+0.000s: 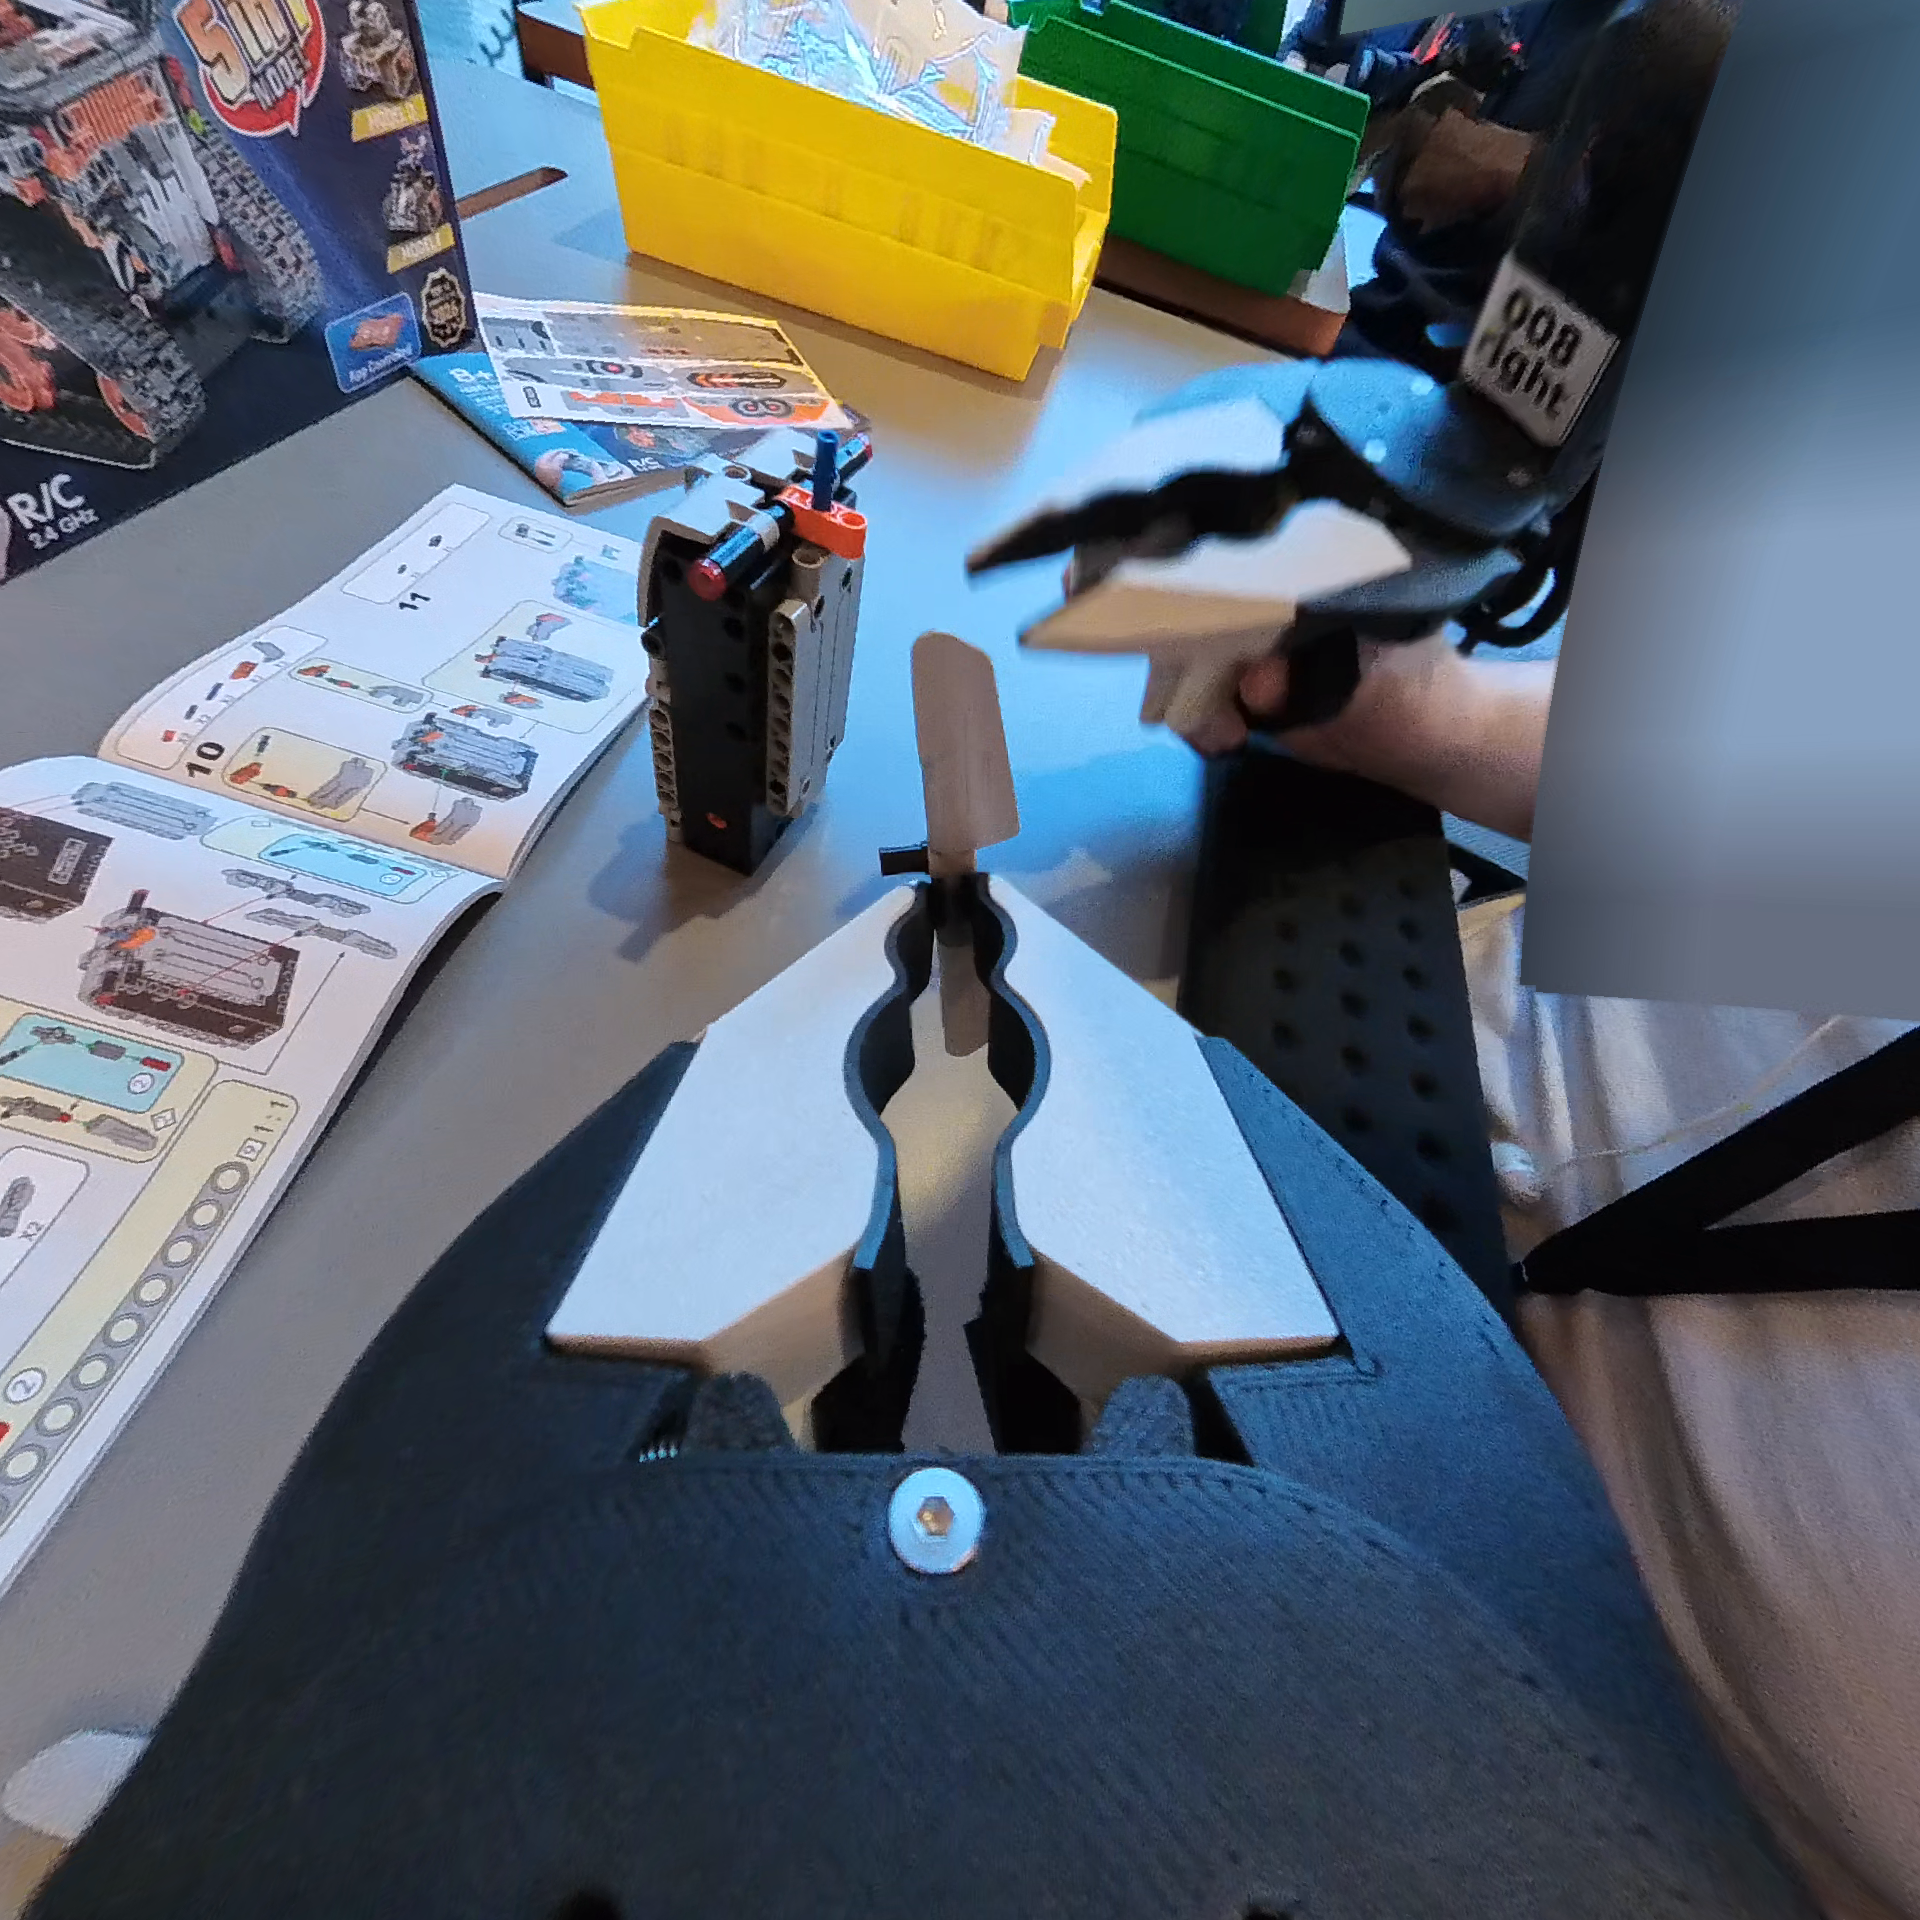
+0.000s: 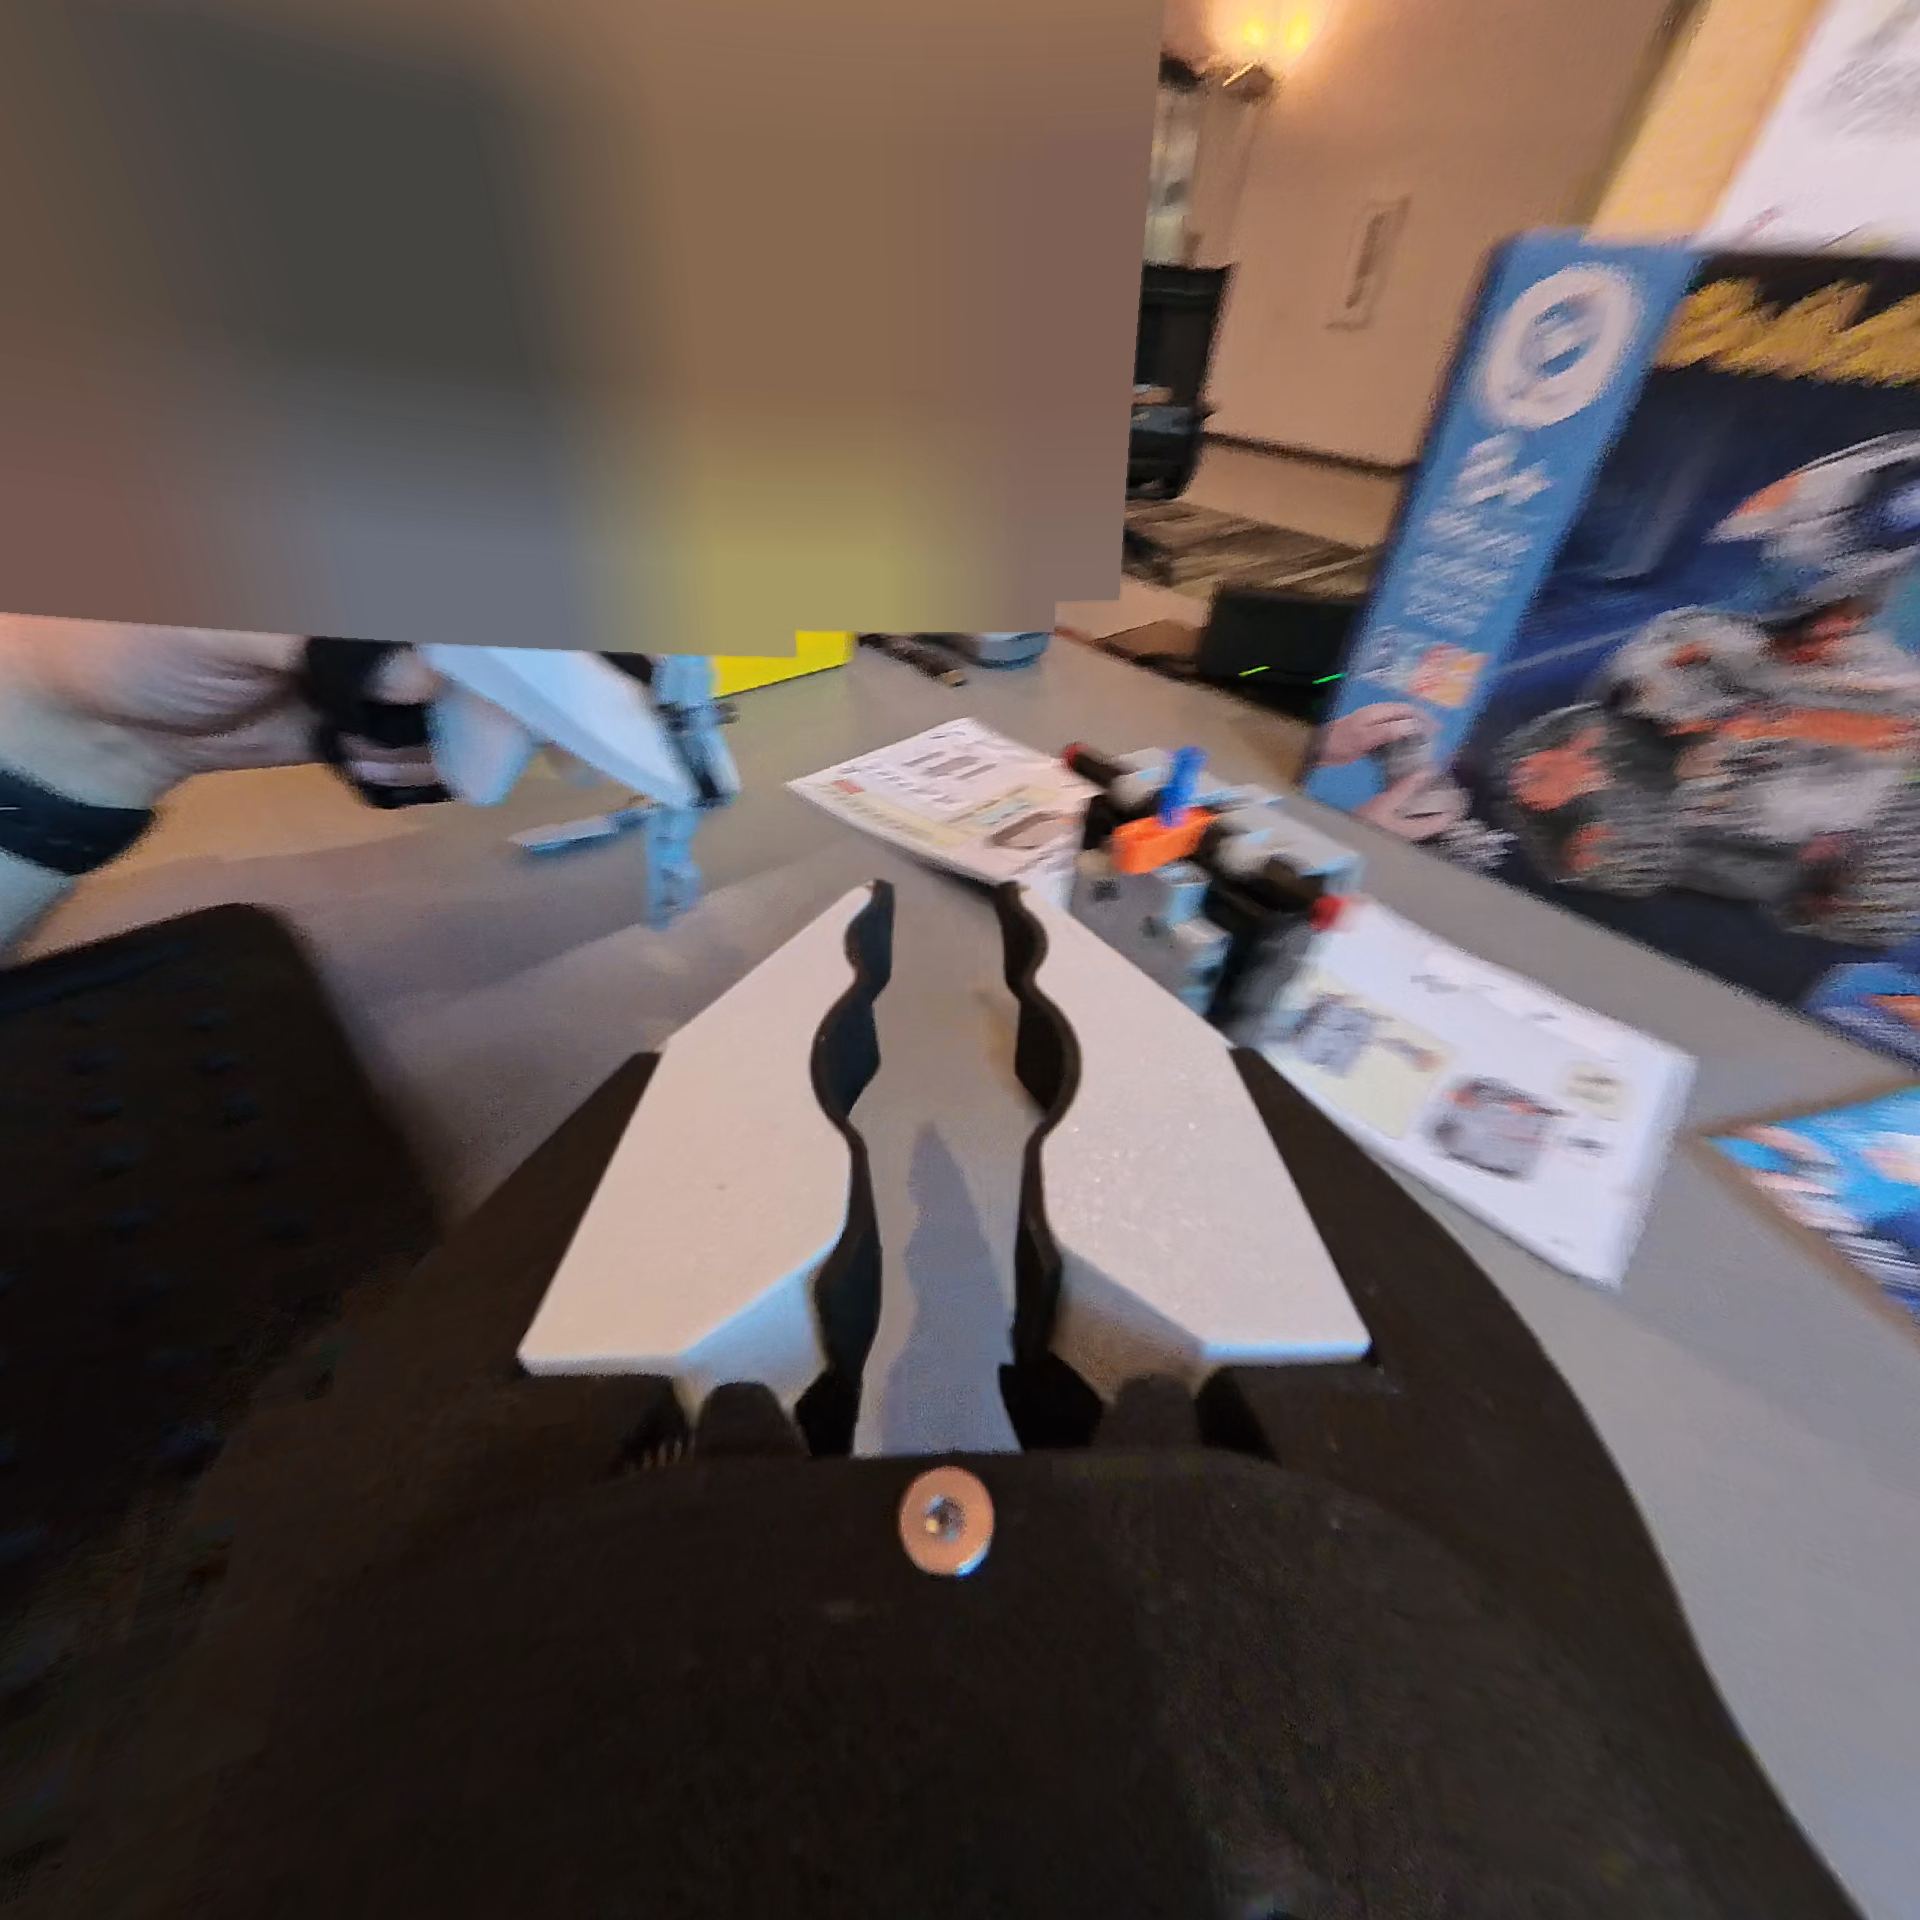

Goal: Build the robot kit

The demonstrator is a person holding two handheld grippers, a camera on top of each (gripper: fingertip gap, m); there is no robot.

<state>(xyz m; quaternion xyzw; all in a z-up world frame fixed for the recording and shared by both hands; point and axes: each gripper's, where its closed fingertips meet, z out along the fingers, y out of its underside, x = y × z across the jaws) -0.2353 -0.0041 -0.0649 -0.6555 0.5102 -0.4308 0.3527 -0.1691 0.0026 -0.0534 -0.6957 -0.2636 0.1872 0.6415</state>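
- Left gripper (image 1: 948,894) pinches a grey brick beam (image 1: 961,738) upright
- Right gripper (image 2: 943,904) slightly spread, empty
- Brick assembly (image 1: 748,665) stands beside the instruction booklet (image 1: 260,831), yellow bin (image 1: 852,208) behind

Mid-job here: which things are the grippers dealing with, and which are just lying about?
In hand or nearest: left gripper, shut on grey piece; right gripper, open, empty; brick block nearby.
Lying about: open booklet, sticker sheet, yellow bin, green bin, toy box.
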